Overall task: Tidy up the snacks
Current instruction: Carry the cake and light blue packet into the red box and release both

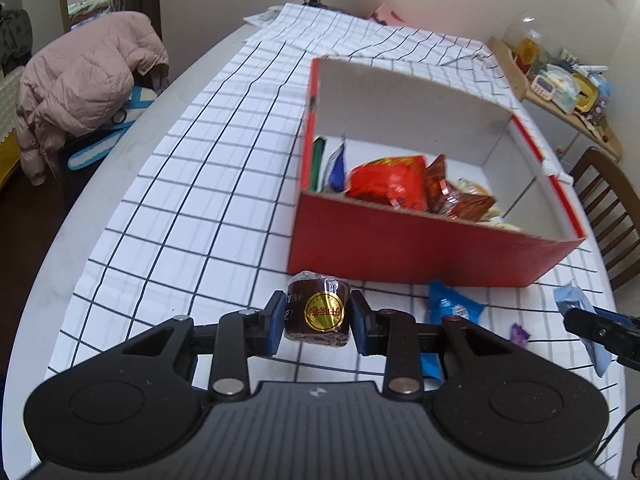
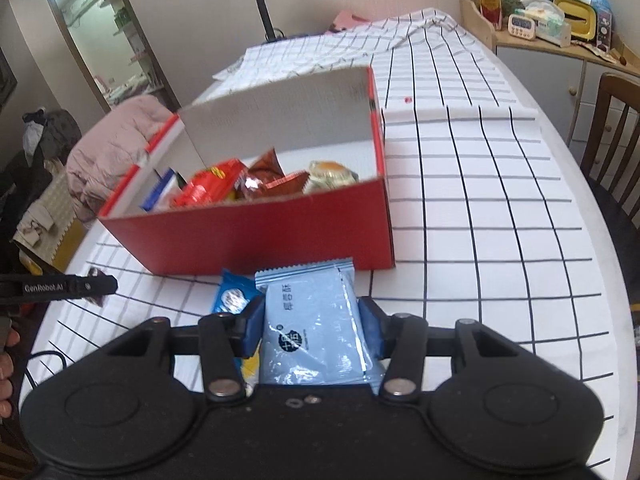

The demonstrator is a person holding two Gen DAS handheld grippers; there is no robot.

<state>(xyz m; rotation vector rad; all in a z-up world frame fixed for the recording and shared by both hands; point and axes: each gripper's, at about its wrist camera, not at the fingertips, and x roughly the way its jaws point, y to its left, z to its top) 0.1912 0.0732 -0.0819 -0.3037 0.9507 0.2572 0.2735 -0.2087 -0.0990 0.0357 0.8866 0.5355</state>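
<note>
Left wrist: our left gripper clamps a brown cake just short of the red box, already part-filled; a dark-blue packet waits outside.

Right wrist: our right gripper grips a pale-blue packet, likewise unboxed.

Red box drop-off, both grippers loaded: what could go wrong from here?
1. The right gripper pinches the light blue packet by its soft sides; it may buckle and slip out.
2. The near wall of the red box stands between both loads and the inside; a low carry could snag it.
3. Snacks pile against that wall, so the brown wrapped cake in the left gripper may land on the red packet and roll.
</note>
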